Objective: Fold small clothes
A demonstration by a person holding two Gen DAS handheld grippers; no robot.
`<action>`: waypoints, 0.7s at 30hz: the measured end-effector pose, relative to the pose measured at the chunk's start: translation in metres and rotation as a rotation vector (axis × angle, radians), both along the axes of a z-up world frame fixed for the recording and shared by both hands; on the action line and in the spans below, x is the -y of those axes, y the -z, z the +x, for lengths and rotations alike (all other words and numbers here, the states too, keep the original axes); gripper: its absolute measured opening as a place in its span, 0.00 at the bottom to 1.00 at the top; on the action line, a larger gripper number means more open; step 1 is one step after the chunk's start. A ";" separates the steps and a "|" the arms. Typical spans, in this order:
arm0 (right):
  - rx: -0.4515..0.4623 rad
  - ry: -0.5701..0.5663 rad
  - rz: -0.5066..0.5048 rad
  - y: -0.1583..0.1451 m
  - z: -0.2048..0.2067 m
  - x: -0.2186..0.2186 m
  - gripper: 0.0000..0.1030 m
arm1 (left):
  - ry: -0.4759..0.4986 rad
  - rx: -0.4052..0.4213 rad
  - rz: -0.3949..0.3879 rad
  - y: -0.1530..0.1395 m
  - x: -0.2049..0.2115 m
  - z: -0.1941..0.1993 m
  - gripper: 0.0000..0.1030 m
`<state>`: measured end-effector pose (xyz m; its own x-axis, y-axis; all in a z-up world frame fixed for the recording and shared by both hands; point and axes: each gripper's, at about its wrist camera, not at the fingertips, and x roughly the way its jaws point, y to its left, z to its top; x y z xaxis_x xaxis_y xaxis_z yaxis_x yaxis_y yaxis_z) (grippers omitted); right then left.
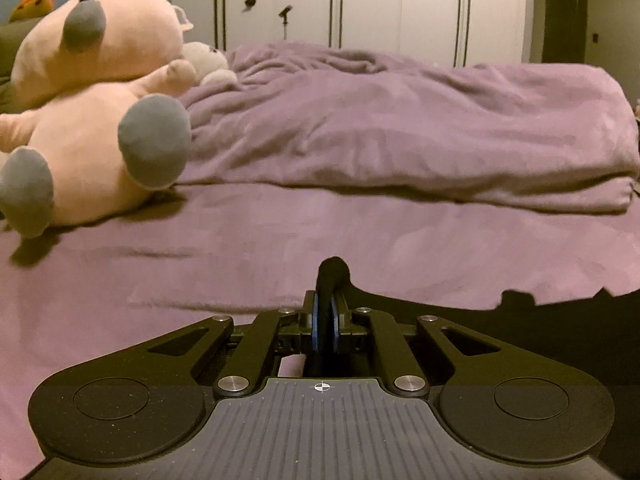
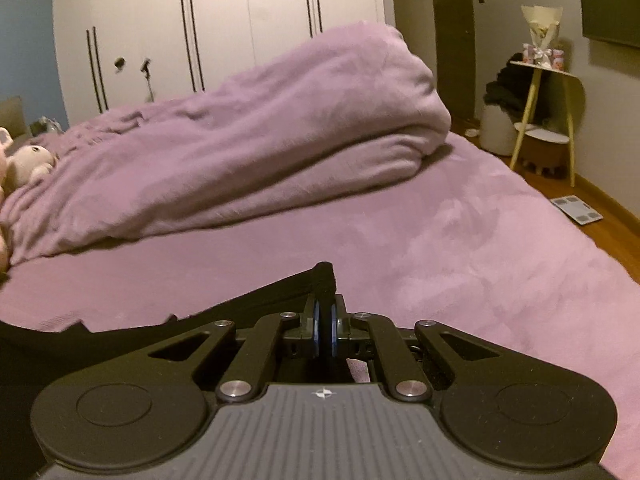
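A black garment (image 1: 440, 312) hung stretched above the purple bed (image 1: 280, 240), one edge pinched by the left gripper (image 1: 329, 308), the other by the right gripper (image 2: 325, 308). Only the right view showed a side table (image 2: 540, 68).

A black garment (image 1: 460, 312) hangs stretched between two pinch points at the near edge of the bed (image 1: 280, 248). In the left wrist view a bunched corner pokes up and the cloth runs right; in the right wrist view the black garment (image 2: 256, 300) runs left, its upper hem taut.
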<state>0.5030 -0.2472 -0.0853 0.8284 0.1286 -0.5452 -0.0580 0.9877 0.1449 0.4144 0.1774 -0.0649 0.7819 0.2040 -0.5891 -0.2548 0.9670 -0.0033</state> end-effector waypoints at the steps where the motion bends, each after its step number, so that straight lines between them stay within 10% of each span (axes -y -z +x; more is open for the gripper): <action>1: 0.001 0.011 -0.006 0.003 0.002 -0.001 0.05 | -0.014 -0.006 0.013 0.003 0.001 -0.001 0.13; 6: 0.067 0.131 -0.069 0.005 -0.009 -0.009 0.25 | -0.039 0.049 -0.027 -0.009 0.016 -0.033 0.25; 8: 0.102 0.076 0.104 0.002 -0.034 -0.012 0.34 | 0.054 0.092 -0.223 -0.013 0.029 -0.055 0.58; 12: -0.073 -0.225 0.682 0.038 -0.084 -0.034 0.41 | 0.131 0.067 -0.513 0.016 0.050 -0.090 0.65; 15: -0.202 -0.243 0.866 0.078 -0.118 -0.043 0.40 | 0.076 0.012 -0.424 0.035 0.053 -0.108 0.60; 17: -0.215 -0.212 0.800 0.090 -0.132 -0.031 0.11 | 0.073 0.012 -0.393 0.035 0.042 -0.119 0.58; 21: -0.176 -0.060 0.695 0.087 -0.150 0.035 0.02 | 0.007 0.006 -0.375 0.028 0.013 -0.148 0.54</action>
